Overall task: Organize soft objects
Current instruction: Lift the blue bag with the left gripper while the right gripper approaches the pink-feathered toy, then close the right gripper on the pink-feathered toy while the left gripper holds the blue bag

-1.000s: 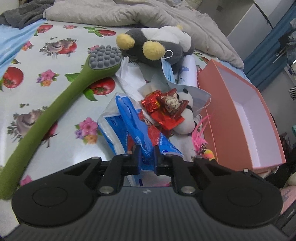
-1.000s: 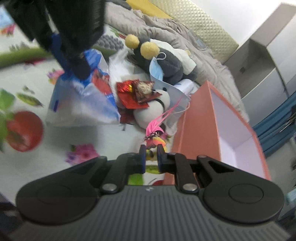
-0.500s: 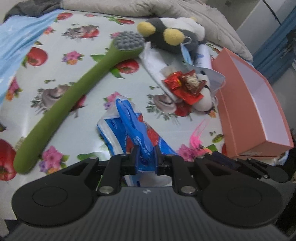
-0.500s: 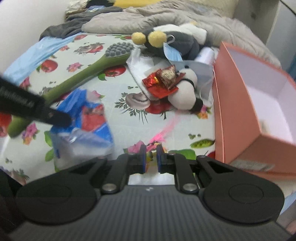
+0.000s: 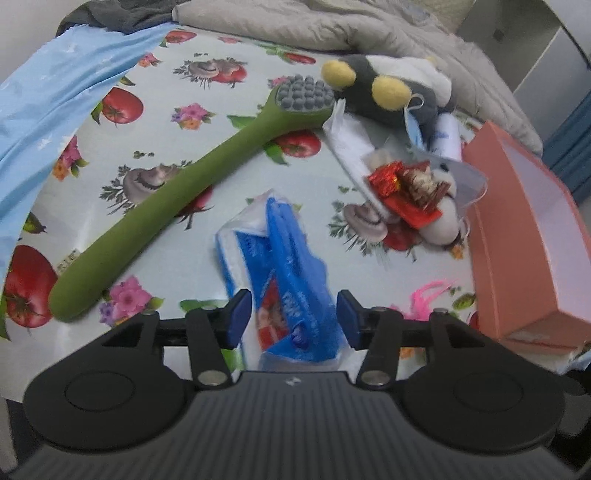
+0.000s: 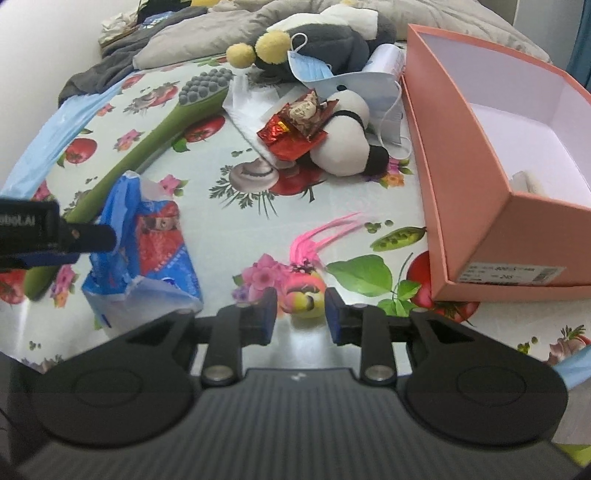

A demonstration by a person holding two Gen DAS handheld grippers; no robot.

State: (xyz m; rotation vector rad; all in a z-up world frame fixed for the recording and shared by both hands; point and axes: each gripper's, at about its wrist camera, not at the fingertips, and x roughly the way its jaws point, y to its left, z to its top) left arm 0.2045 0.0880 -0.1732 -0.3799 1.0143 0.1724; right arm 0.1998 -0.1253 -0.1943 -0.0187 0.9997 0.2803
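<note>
A: Counter [image 5: 229, 155], covered in a fruit-and-flower oilcloth. Contents?

B: Blue tissue pack [image 5: 291, 273], lying between the fingers of the left gripper [image 5: 293, 315]; the jaws are opening and their pads stand clear of it on both sides. Green long-handled brush [image 5: 173, 195], lying diagonally just beside the pack.

A: And the right gripper [image 6: 300, 314]?

B: Jaws opening, partly apart, with the pink-haired toy [image 6: 304, 290] just ahead of the tips on the oilcloth. Nothing held.

A: Other soft items?

B: White plush [image 6: 345, 146] on its side with red foil wrappers [image 6: 291, 133] on top; face masks [image 6: 364, 86] draped against it. Grey plush with yellow ears [image 6: 325, 40] behind, touching the grey bedding [image 5: 369, 29].

A: Container?

B: Salmon box [image 6: 469, 155], open, white inside, at the right edge of the counter, near the toy. A pale object sits in its near corner; what it is I cannot tell.
</note>
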